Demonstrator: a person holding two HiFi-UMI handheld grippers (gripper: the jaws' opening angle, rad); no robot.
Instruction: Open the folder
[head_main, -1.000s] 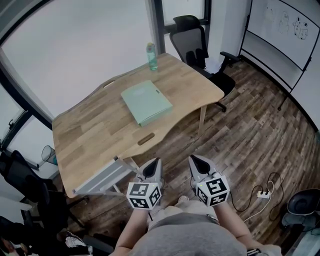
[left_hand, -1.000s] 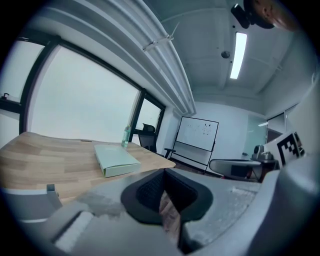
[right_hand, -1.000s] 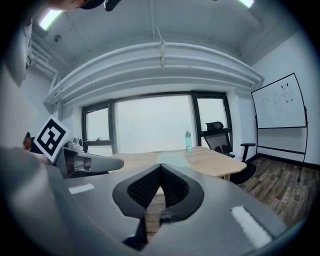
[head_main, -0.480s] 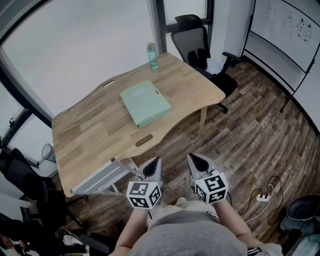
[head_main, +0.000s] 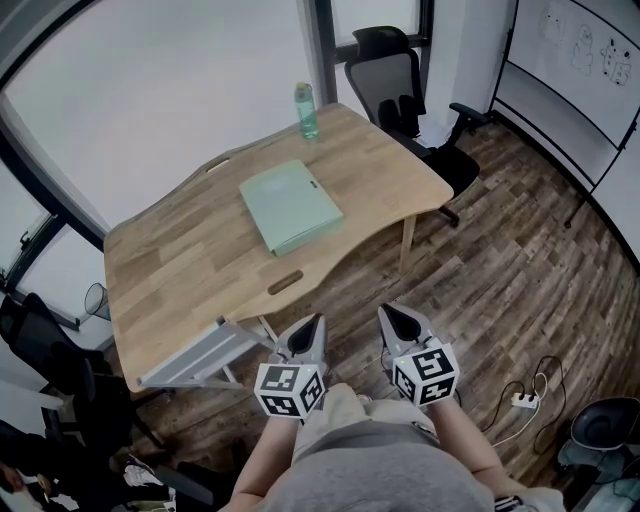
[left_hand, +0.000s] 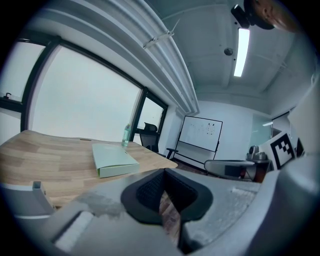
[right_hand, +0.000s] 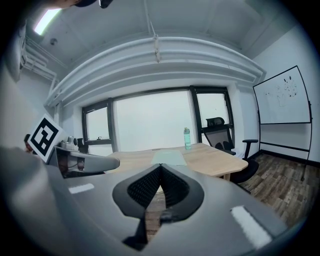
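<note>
A pale green rectangular folder (head_main: 291, 206) is seen lying flat and closed on the middle of a light wooden counter (head_main: 180, 270). A translucent green bottle (head_main: 304, 111) is stood beyond it at the far edge. Both grippers are carried low over the dark plank floor (head_main: 500, 270), well apart from the folder and short of the counter's near edge. The jaws of the left gripper (head_main: 308, 325) are pressed together on nothing, as are those of the right gripper (head_main: 393, 318). The folder is placed almost straight ahead of the left gripper and ahead-left of the right one, so the left is judged nearer. Its long axis is laid roughly far to near, slanted rightward at the near end. The spine edge cannot be told.
</note>
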